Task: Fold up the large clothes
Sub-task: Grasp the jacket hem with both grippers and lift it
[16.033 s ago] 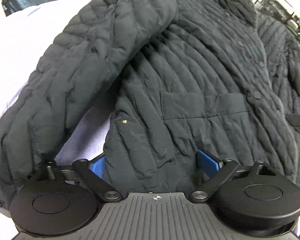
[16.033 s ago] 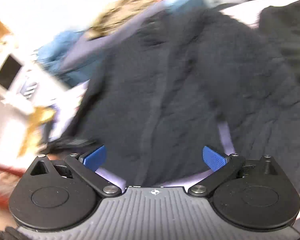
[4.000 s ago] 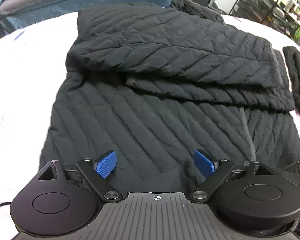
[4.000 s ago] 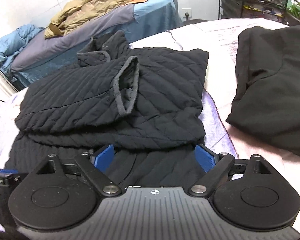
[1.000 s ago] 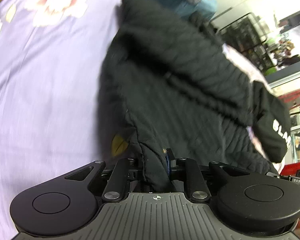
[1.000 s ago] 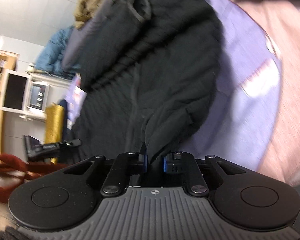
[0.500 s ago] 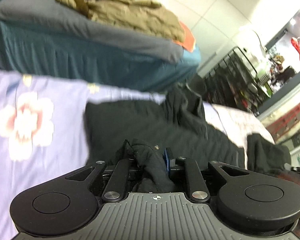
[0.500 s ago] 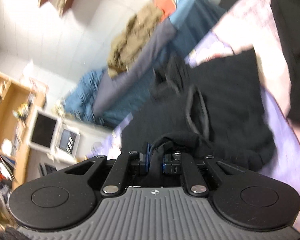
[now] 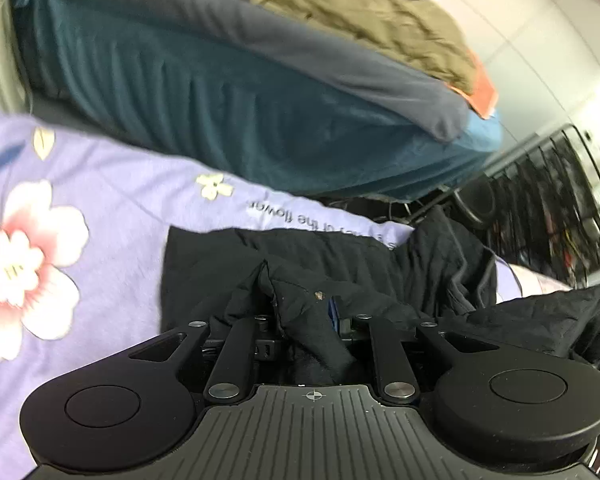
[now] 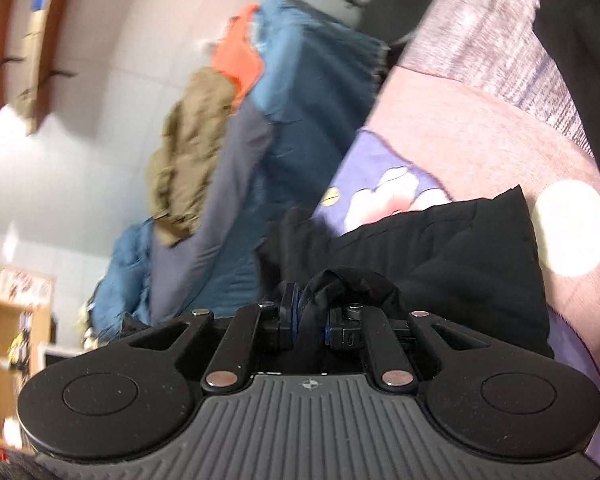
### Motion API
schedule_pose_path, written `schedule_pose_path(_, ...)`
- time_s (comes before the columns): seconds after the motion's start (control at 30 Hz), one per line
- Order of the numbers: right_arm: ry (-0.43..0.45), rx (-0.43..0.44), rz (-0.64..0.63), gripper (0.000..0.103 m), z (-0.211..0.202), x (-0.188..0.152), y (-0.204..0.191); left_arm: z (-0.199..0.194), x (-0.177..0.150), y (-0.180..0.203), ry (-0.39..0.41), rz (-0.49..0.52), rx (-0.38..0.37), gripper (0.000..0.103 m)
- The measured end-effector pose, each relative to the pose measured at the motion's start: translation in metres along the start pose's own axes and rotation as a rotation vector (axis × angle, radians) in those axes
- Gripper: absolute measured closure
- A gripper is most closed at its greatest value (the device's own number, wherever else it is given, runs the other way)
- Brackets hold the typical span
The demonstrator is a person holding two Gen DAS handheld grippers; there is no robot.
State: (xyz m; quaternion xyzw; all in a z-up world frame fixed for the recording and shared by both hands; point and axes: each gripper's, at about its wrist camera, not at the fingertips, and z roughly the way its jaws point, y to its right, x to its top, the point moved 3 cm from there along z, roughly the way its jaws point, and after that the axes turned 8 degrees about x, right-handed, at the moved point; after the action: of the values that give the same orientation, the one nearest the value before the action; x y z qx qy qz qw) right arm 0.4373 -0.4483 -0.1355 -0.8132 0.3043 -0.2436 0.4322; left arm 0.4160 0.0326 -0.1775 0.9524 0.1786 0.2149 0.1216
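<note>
The black quilted jacket (image 9: pixel 228 264) lies on the lilac flowered sheet (image 9: pixel 60 208). My left gripper (image 9: pixel 300 316) is shut on a bunched corner of its hem, held over the folded body. My right gripper (image 10: pixel 310 316) is shut on another bunch of the jacket's hem (image 10: pixel 440 264), above the far part of the jacket. The collar (image 9: pixel 452 256) rumples at the far right in the left wrist view. The fingertips are mostly hidden by fabric.
A bed with a teal skirt (image 9: pixel 220 92) and grey cover carries a tan coat (image 9: pixel 360 12) beyond the sheet. A black wire rack (image 9: pixel 548 200) stands at the right. Another black garment (image 10: pixel 592 60) lies on the pink cloth (image 10: pixel 460 132) to the right.
Both grippers, shut on the hem, have carried it up and forward over the jacket toward the collar. The cameras have tilted up, so the bed and wall fill more of each view.
</note>
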Motion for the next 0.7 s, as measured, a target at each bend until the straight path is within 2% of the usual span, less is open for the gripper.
schedule_pose_path(0.1,0.003,-0.038,0.029,0.089,0.021,0.008,0.014,0.019,0.001,-0.007,-0.042,-0.069,-0.005,0.043)
schedule_pose_path(0.23,-0.003,-0.092,0.055,0.089,0.039,0.014,0.032,0.028,0.001,-0.011,-0.066,-0.107,-0.030,0.025)
schedule_pose_path(0.27,-0.001,-0.103,0.071,0.089,0.042,0.014,0.036,0.025,0.002,-0.013,-0.068,-0.114,-0.048,0.018)
schedule_pose_path(0.3,0.004,-0.113,0.085,0.089,0.042,0.013,0.040,0.022,0.004,-0.016,-0.069,-0.123,-0.068,0.016)
schedule_pose_path(0.37,0.013,-0.120,0.103,0.088,0.044,0.010,0.044,0.012,0.011,-0.023,-0.054,-0.164,-0.135,0.002)
schedule_pose_path(0.47,0.021,-0.102,0.105,0.083,0.041,0.008,0.044,-0.004,0.022,-0.044,-0.021,-0.270,-0.211,0.000)
schedule_pose_path(0.53,0.020,-0.071,0.130,0.077,0.037,0.010,0.046,-0.015,0.027,-0.054,0.018,-0.288,-0.195,0.000)
schedule_pose_path(0.6,0.024,-0.032,0.182,0.070,0.034,0.014,0.050,-0.032,0.030,-0.059,0.096,-0.227,-0.113,0.000)
schedule_pose_path(0.7,0.039,0.031,0.246,0.045,0.026,0.016,0.051,-0.046,0.025,-0.061,0.101,-0.147,-0.059,0.000)
